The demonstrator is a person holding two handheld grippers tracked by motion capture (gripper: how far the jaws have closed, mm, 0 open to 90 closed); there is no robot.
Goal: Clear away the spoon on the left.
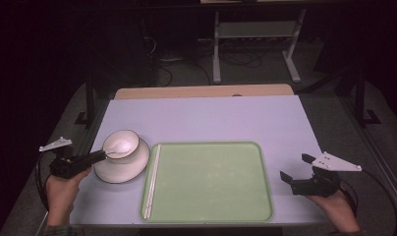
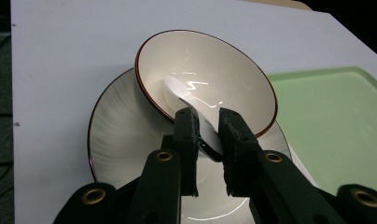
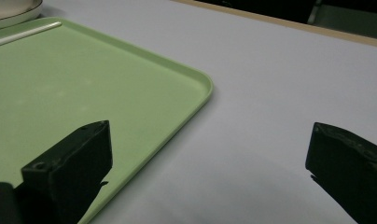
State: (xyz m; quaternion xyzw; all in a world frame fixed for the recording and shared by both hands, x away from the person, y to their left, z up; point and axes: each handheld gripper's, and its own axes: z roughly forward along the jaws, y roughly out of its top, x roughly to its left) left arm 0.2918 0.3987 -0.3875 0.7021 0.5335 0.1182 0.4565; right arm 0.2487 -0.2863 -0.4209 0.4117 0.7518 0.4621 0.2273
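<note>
Left gripper grips spoon in bowl.

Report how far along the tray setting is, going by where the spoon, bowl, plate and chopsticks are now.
Done: the chopsticks lie along the left edge of the green tray. In hand: the left gripper is shut on the white spoon, whose scoop rests in the bowl. Left, probably: the bowl and the plate under it sit on the table beside the tray. The right gripper waits open, empty.
</note>
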